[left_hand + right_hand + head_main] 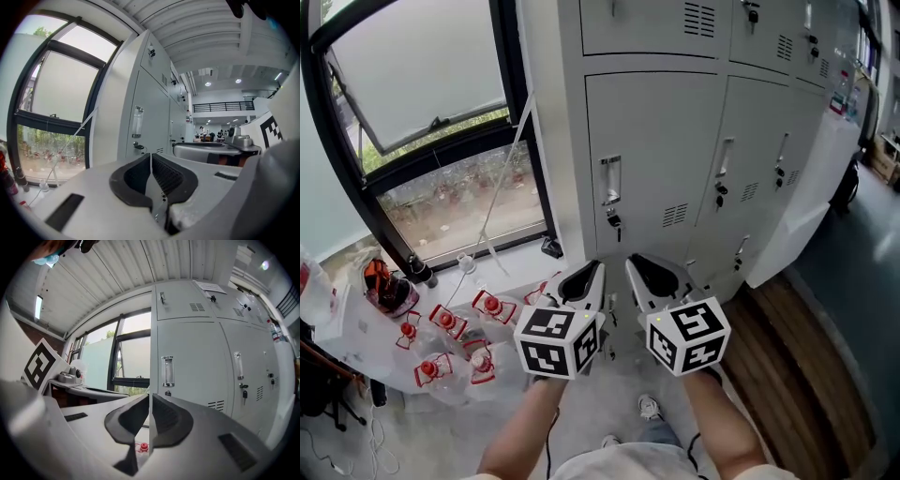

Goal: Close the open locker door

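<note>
Left gripper point(592, 274) has its jaws pressed together on nothing, and the right gripper point(639, 268) just beside it is all but closed and also empty. Both hover before the shut doors of the locker bank point(656, 131). The open locker door point(811, 187) appears to be the pale panel angled out at far right, well apart from both. A hasty shove could bounce it back unlatched, or closed jaws could skid off the smooth metal. Door labels are too small to read

Left gripper point(596, 270) and right gripper point(632, 263): pale grey shells, black ribbed pads point(171, 176) lining the jaws. Behind the jaws, white left cube point(558, 342) and right cube point(689, 335), black square markers. Person wears pale top point(642, 464), light sneaker point(649, 408).
</note>
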